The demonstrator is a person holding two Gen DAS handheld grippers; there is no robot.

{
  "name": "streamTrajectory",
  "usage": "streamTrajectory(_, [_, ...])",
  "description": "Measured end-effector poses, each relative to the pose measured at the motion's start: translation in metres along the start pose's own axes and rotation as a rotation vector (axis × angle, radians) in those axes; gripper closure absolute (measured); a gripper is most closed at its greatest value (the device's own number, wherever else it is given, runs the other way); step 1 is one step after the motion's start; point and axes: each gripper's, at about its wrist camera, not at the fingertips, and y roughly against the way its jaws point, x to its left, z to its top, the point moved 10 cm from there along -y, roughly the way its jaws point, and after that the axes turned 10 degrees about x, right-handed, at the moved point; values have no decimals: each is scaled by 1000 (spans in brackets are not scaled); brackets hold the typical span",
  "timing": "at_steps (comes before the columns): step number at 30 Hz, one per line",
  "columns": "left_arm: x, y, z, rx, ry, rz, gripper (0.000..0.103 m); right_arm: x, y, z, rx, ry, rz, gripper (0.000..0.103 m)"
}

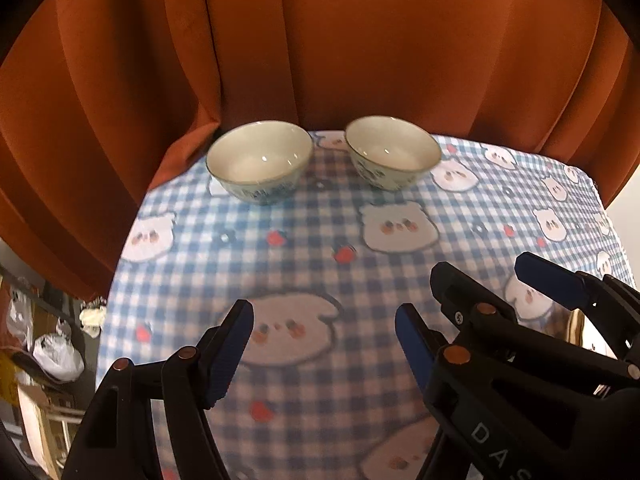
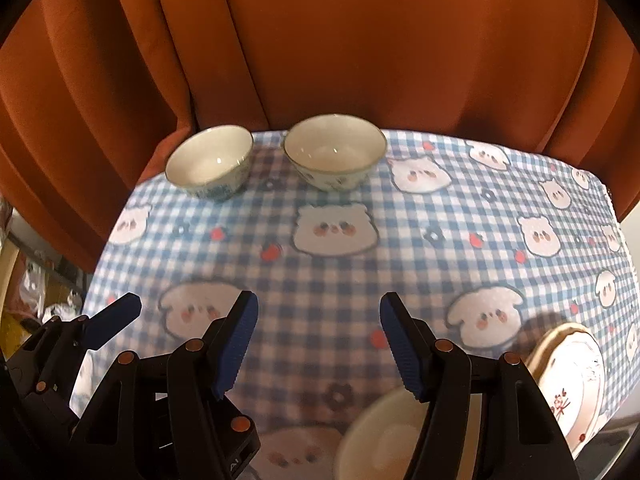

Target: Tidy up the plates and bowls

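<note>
Left wrist view reads "DAS" on my right gripper [image 1: 460, 284]; right wrist view alone shows plates [image 2: 568, 384] at the table's [image 2: 400, 264] near right corner. Both grippers' fingers open, empty.

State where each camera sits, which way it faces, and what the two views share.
Left wrist: on the left hand-held gripper, angled down across the checked tablecloth toward the orange curtain; its open fingers show, the right hand-held gripper beside.
Right wrist: on the right hand-held gripper, same heading; open fingers show, plates near right.
Shared: two bowls, left bowl and right bowl, cloth, curtain.
</note>
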Motion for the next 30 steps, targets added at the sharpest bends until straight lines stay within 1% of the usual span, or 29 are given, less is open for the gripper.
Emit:
streamTrajectory(5, [28,-6,25,-12,-12,-14,28,25,-7,25,-18,-19,-12,36])
streamTrajectory(6, [32,-8,29,-12,-17,-16,28,35,-12,36,-20,-37,-20,36])
streamTrajectory(8, [42,-13,40,-13,-25,-21,28,39,-15,42,-21,-42,-23,35])
streamTrajectory(9, [48,-15,46,-15,-28,-23,28,46,-19,52,-23,-51,-31,35])
streamTrajectory(10, [51,-17,50,-16,-30,-23,28,46,-19,52,-23,-51,-31,35])
streamTrajectory(14, [67,-26,69,-20,-32,-19,28,62,-31,73,-28,-62,-45,35])
streamTrajectory(16, [75,-30,79,-30,-37,-4,28,69,-38,84,-31,-70,-45,35])
streamTrajectory(20, [84,-36,101,-52,-55,10,28,77,-49,107,-54,-97,-46,33])
streamTrajectory(21, [86,-38,105,-55,-56,12,28,77,-49,107,-54,-97,-46,33])
streamTrajectory(24, [93,-48,122,-69,-62,28,28,81,-57,124,-66,-110,-52,33])
streamTrajectory(30, [95,-69,141,-72,-89,53,28,82,-84,150,-69,-159,-62,33])
